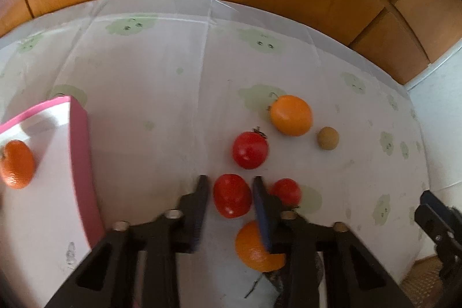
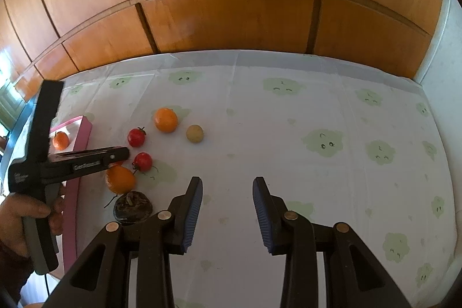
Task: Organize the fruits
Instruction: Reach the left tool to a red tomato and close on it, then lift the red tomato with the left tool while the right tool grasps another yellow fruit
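While the left gripper hangs low over the tablecloth, its two black fingers, lined with ribbed blue pads, stand narrowly apart around a glossy red tomato; whether the pads touch its skin cannot be told. Just outside the right-hand finger lies a smaller red tomato, partly hidden. Nearer the camera, under that same finger, sits a dimpled orange. Beyond the fingertips: a third smooth tomato with a dry stem, then a stemmed orange, and beside it a small, matte, tan round fruit. Left of all this stands a pink-rimmed box with a white interior, holding one orange.

The right gripper has its jaws spread wide, nothing between them, only white cloth printed with pale green cloud faces below. From its view the left gripper is held by a hand, and a dark, wrinkled, flattish lump lies near the closest orange. Glossy orange-brown wooden panels rise behind the table.
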A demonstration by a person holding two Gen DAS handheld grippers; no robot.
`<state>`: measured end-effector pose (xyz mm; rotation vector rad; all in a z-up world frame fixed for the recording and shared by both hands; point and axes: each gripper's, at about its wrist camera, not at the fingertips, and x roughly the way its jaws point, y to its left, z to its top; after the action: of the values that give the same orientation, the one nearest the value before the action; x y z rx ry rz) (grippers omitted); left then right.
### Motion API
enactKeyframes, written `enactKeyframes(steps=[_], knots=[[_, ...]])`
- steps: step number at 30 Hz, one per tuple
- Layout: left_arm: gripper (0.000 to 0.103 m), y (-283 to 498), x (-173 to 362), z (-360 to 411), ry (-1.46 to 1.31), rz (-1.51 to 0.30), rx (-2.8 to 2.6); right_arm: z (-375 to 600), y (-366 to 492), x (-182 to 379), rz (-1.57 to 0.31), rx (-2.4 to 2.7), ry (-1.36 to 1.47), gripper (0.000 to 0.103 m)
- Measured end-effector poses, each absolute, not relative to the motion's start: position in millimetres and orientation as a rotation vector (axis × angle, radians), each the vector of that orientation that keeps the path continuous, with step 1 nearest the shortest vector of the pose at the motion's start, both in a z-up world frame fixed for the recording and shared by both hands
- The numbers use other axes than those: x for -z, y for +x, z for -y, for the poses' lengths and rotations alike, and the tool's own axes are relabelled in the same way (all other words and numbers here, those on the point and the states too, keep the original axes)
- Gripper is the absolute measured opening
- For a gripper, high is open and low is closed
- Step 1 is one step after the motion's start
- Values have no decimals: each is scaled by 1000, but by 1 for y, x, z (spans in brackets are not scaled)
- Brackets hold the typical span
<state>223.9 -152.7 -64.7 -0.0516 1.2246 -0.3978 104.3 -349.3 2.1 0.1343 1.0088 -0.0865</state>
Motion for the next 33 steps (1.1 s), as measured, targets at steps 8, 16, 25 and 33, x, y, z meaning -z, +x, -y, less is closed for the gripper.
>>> enactKeyframes(steps=[8, 16, 25, 33], knots=[[25, 179, 28, 132, -17, -1057, 408, 360, 104, 1, -1012, 116, 160, 36], [25, 71, 13, 142, 181, -886, 532, 363, 104, 3, -1016, 113, 179, 36], [25, 3, 52, 175, 344, -795, 606, 365, 105, 5, -1009, 73, 216, 36], [26, 8, 75, 174, 308, -799, 619, 356, 107, 10, -1028, 6, 247, 36]])
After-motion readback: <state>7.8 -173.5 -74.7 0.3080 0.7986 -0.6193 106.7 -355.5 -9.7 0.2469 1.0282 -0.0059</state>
